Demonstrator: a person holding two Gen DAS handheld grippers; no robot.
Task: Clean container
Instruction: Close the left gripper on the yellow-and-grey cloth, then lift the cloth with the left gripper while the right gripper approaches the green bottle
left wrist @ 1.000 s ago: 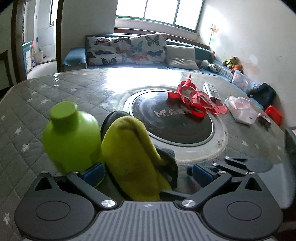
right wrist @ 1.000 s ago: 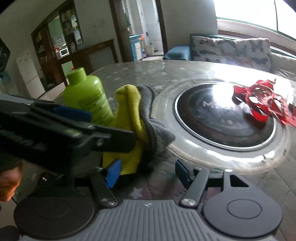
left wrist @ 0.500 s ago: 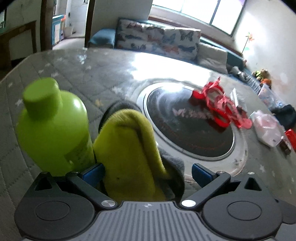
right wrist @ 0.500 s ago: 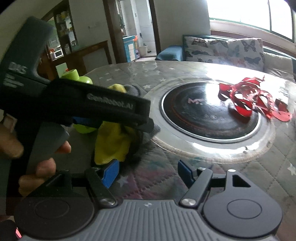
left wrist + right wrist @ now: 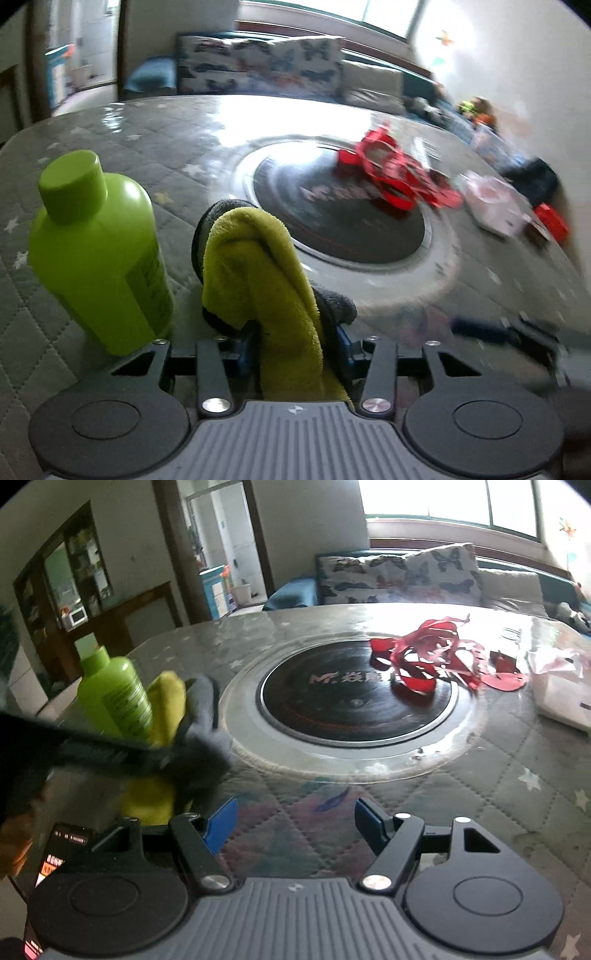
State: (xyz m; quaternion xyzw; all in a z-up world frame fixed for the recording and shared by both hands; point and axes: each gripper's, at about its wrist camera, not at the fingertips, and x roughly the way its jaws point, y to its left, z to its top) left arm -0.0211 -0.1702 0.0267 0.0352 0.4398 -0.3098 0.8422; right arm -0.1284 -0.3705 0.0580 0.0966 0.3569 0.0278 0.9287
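Observation:
A yellow and grey cloth (image 5: 258, 280) rises from a dark round container (image 5: 214, 218) in the left wrist view. My left gripper (image 5: 291, 350) is shut on the cloth, blue pads pressing its lower folds. A lime-green capped bottle (image 5: 99, 251) stands upright just left of the cloth. In the right wrist view the same bottle (image 5: 114, 698) and cloth (image 5: 166, 705) sit at the left, partly behind the blurred left gripper body. My right gripper (image 5: 295, 823) hovers open over the quilted tabletop (image 5: 480, 775), nothing between its fingers.
A black round induction hob (image 5: 351, 698) with a glass ring sits mid-table, with a red paper cut-out (image 5: 436, 657) on its far right edge. A white plastic bag (image 5: 495, 206) lies at the right. A phone (image 5: 55, 853) shows at lower left. A sofa stands behind.
My left gripper has shut on the cloth; half a second ago its fingers were apart around it. The right gripper has pulled back and its view has swung right.

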